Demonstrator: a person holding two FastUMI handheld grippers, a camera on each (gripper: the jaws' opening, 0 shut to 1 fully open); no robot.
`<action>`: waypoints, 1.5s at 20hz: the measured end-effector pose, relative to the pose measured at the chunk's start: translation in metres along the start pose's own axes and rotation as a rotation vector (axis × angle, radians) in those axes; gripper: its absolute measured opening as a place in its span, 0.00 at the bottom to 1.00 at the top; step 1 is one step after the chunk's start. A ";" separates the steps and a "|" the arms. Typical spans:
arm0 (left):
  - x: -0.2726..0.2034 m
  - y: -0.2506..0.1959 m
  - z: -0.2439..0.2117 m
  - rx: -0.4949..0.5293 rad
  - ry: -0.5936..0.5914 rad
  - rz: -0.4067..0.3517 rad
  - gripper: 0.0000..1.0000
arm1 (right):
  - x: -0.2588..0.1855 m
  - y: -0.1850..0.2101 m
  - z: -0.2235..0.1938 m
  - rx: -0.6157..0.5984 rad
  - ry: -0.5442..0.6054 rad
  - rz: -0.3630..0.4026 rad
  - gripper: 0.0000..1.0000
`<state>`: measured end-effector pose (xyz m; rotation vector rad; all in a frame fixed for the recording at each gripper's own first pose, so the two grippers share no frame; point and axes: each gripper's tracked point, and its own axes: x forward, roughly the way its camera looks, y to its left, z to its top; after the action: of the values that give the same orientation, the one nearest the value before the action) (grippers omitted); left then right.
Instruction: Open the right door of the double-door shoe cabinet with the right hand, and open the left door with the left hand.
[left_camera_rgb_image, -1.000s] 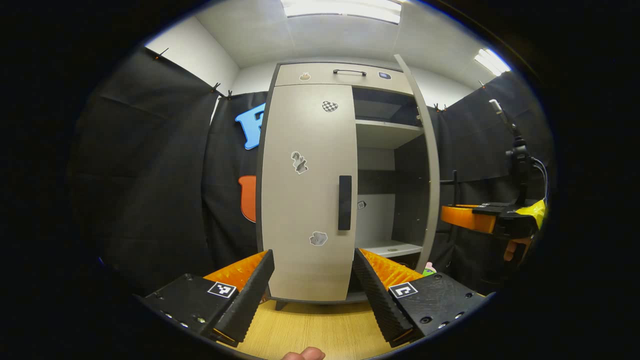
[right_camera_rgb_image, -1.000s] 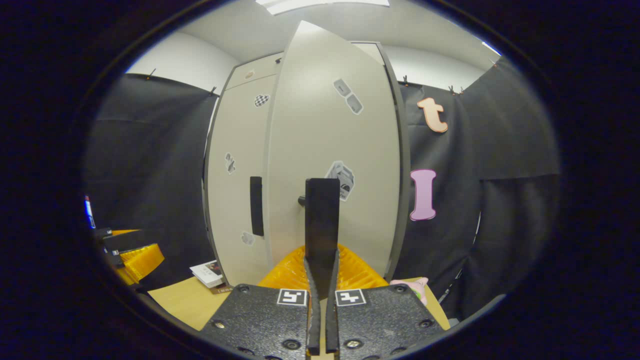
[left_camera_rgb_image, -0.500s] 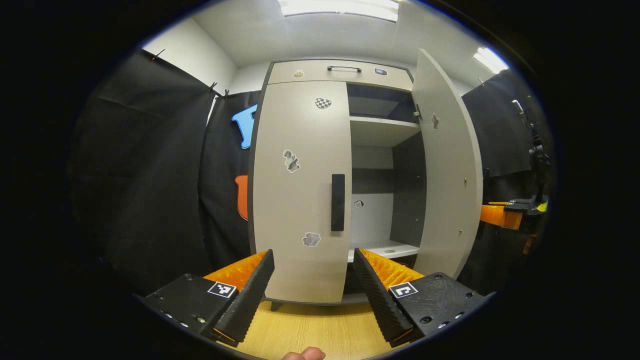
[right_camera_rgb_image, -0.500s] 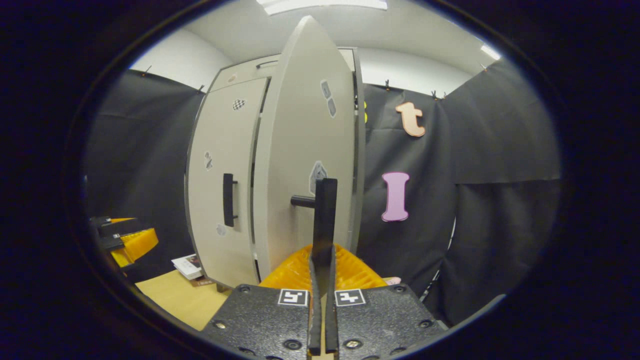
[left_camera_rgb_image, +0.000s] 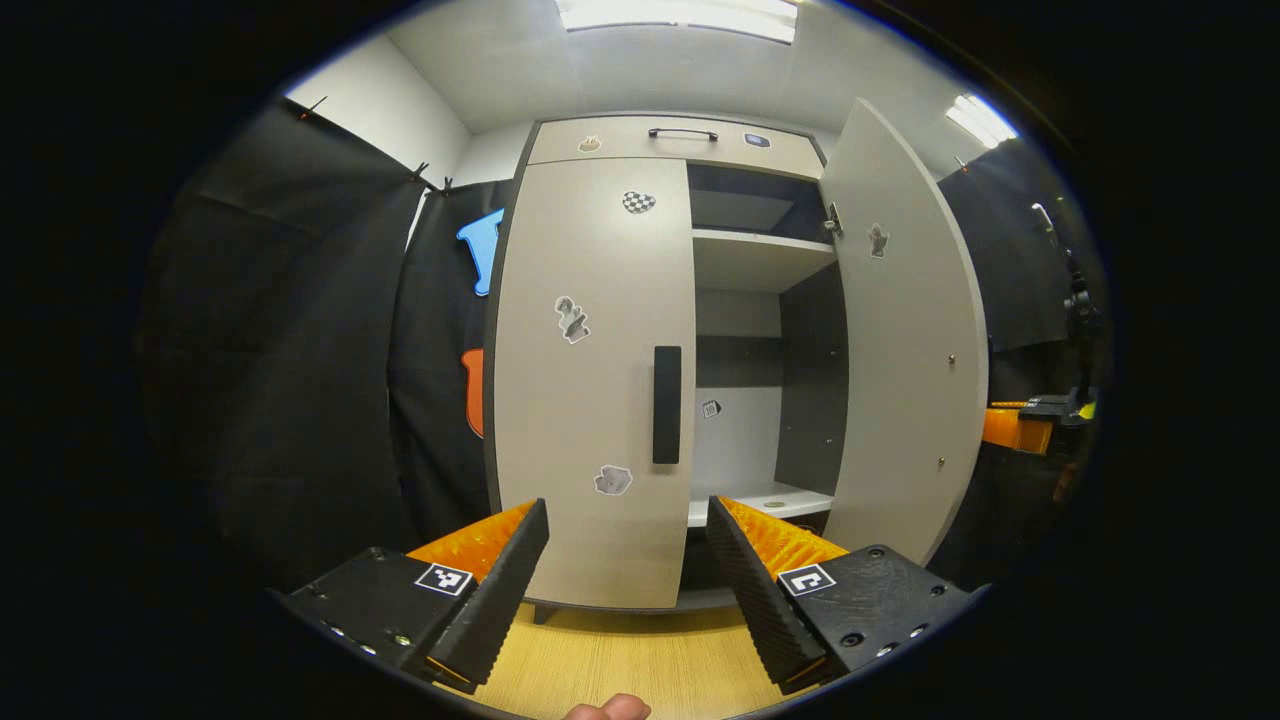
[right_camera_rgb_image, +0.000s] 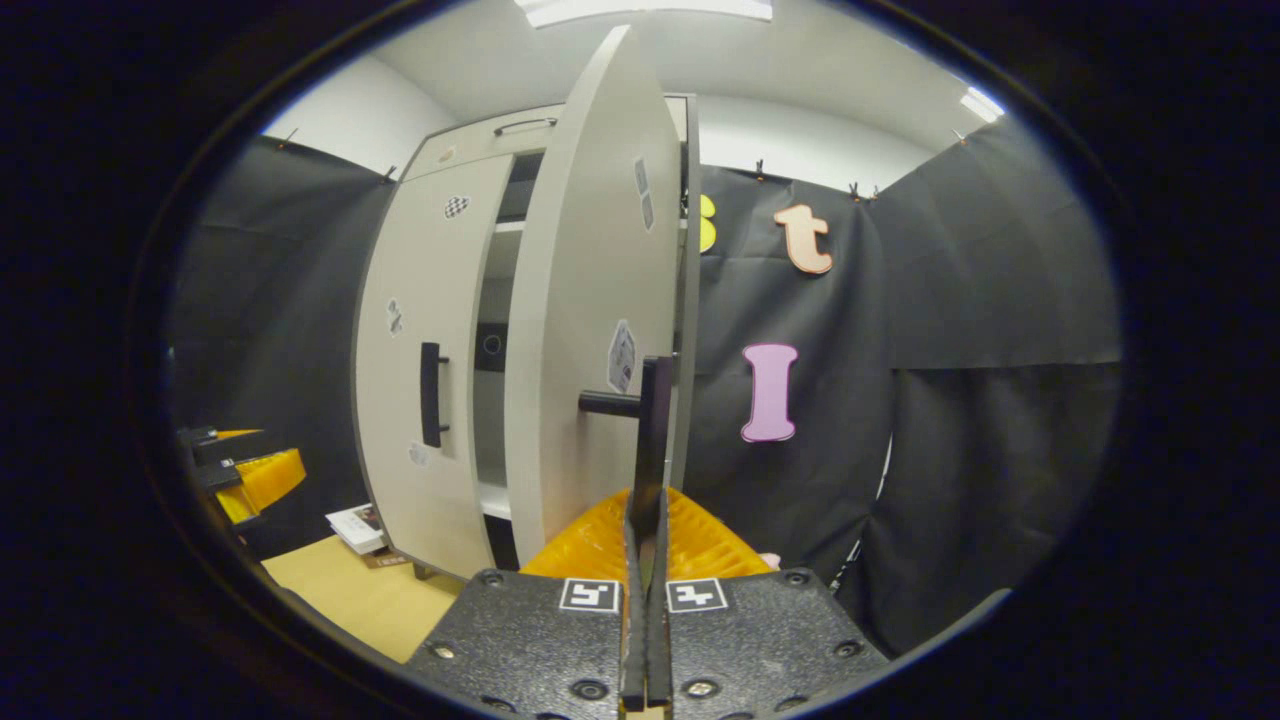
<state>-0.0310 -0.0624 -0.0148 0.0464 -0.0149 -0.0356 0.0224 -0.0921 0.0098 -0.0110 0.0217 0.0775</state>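
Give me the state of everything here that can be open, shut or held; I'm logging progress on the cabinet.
right door: swung wide open.
right door handle: clamped between the right gripper's fingers.
left door: shut.
left door handle: untouched.
top drawer: shut.
left gripper: open, short of the left door.
right gripper: shut on the handle.

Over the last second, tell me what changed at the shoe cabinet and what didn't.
The right door swung further open, from edge-on to wide, exposing the shelves. The right claw pulled it and stays shut on the right door handle. The left door stayed closed with its handle untouched, and the left claw stayed open, short of it.
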 end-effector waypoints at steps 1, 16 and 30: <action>0.001 0.000 0.001 0.000 0.000 0.000 0.95 | 0.000 -0.001 0.000 0.008 0.000 0.001 0.04; 0.012 0.005 -0.006 -0.009 0.004 0.015 0.95 | 0.000 -0.041 -0.003 0.044 -0.008 -0.077 0.04; 0.010 0.023 -0.013 -0.023 0.012 0.018 0.95 | -0.068 0.040 -0.003 0.045 -0.067 -0.016 0.04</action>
<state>-0.0200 -0.0396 -0.0266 0.0239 -0.0026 -0.0171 -0.0488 -0.0576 0.0079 0.0361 -0.0438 0.0610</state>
